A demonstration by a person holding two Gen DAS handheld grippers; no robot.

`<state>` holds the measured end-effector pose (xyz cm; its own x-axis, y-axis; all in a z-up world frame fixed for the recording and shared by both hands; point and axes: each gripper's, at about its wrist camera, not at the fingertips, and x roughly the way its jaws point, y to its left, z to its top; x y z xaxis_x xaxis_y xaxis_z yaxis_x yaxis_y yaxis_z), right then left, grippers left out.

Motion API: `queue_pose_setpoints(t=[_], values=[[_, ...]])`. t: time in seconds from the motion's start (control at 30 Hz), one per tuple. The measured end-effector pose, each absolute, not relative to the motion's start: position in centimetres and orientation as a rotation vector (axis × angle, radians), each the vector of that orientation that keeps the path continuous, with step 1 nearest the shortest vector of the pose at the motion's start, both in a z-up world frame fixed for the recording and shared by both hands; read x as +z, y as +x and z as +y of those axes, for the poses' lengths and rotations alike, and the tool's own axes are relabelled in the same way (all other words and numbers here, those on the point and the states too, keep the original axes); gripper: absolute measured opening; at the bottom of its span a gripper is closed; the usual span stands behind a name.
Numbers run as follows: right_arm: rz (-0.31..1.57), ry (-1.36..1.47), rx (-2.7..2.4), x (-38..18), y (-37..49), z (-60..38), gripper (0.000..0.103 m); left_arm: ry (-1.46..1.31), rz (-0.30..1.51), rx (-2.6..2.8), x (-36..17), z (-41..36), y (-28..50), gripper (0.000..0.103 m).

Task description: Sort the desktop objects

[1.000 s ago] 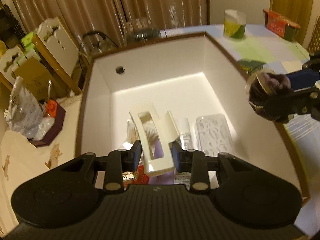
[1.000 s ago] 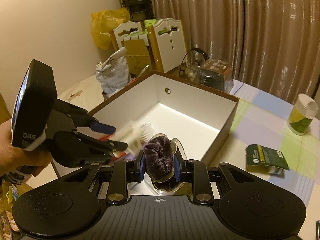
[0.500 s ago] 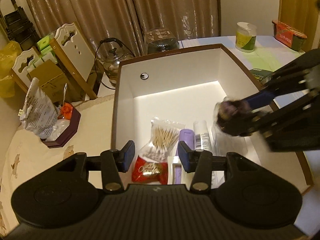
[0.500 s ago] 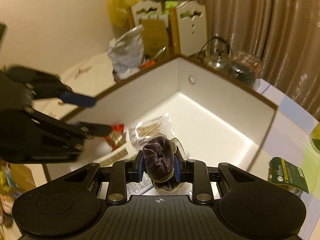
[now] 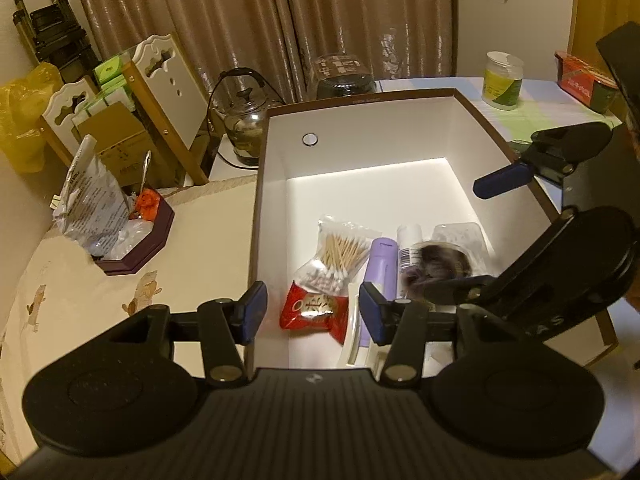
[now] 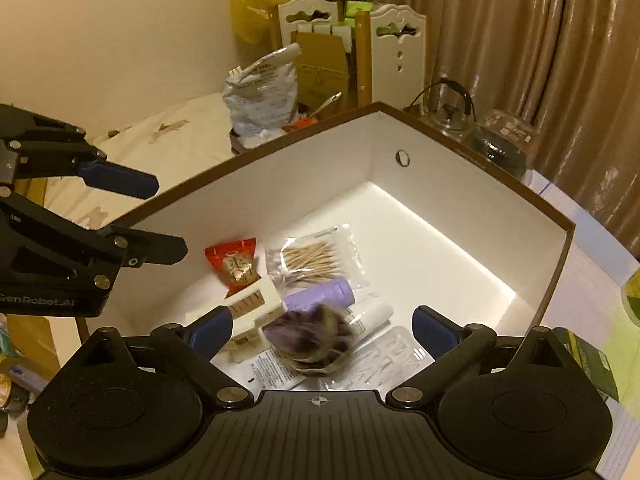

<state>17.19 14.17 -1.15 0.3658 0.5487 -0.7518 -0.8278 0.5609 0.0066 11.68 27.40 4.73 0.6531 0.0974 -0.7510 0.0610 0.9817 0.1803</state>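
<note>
The white box with the brown rim is sitting open on the surface, and everything inside it is lying bunched toward its near end, while the far half of the floor under the round hole is showing bare white. A clear bag of cotton swabs is lying beside a purple tube, with a white tube on the other side of that and a clear plastic tray next to the right wall. A red snack packet is lying just in front of the swab bag, touching it, and a cream-colored piece is lying between the packet and the purple tube in the right wrist view. A dark fuzzy bundle in a clear wrapper is showing blurred over the white tube and tray, loose between the fingers of the right gripper, whose jaws are standing wide apart and touching nothing. The left gripper is hanging over the near left corner of the box, its jaws also spread wide and holding nothing, one fingertip outside the left wall and the other over the contents. Outside the box, a dark tray holding a crumpled bag is standing on the surface to the left, a glass kettle is standing behind the far left corner, and a green-labeled jar is standing well off to the far right.
</note>
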Motion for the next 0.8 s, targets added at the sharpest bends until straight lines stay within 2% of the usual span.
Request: queue_pose_setpoints(t=[0.33,0.8], values=[[0.663,-0.364,0.912,1.8,15.1,11.9,0.099,0.19,0.831,0.029,5.8,27.7,10.3,0.047],[0.577,-0.164,0.675,6.2,10.8,1.9,0.099,0.19,0.746,-0.032,8.9,25.8,7.4,0.05]])
